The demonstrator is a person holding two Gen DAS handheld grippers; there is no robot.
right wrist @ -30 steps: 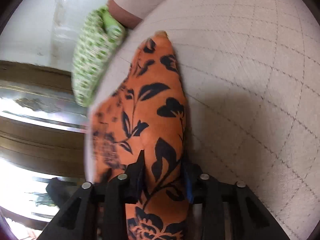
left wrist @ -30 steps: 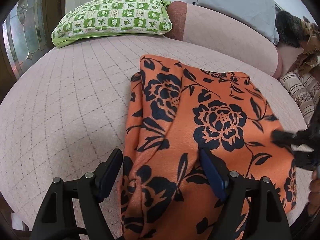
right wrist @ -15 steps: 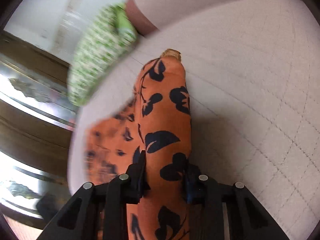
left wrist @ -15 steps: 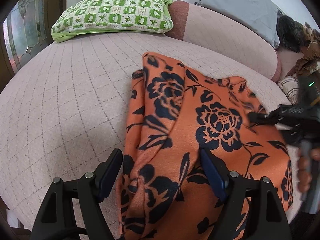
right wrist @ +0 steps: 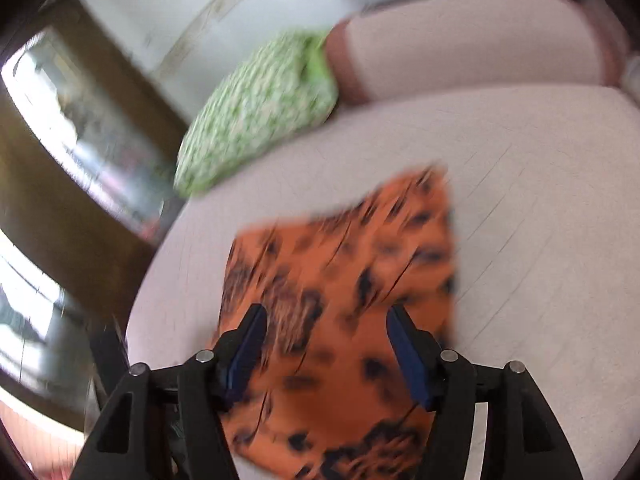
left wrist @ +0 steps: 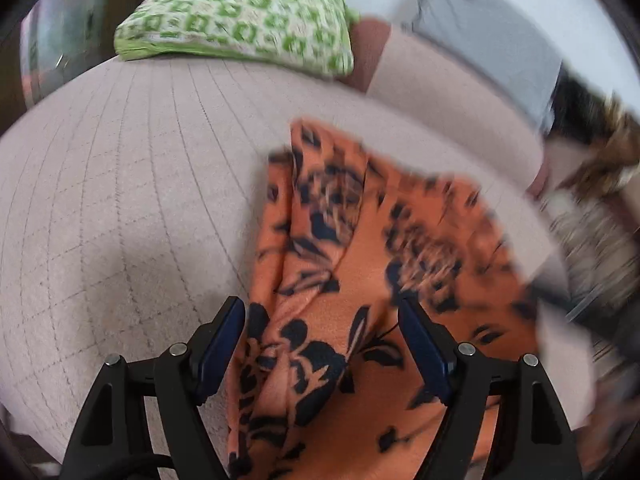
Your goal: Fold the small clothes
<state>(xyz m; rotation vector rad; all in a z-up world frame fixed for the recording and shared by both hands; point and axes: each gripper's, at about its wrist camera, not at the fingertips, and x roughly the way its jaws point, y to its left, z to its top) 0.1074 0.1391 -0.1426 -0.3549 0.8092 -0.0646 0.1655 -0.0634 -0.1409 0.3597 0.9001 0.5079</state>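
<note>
Fold laid down, right fingers just let go

Orange floral garment [right wrist: 340, 296] lying folded on the pink bed [left wrist: 120, 200]; right gripper [right wrist: 326, 344] just sprung apart, left gripper [left wrist: 322, 344] wide, nothing clamped. Looks neat through blur; perhaps another fold left.

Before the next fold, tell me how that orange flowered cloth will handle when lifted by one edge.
The orange flowered cloth will likely flop and drape: it lies in soft folds on the pink quilted cover. It looks thin, so probably light. Its fleecy-looking surface should grip rather than slip, though blur limits certainty.
</note>
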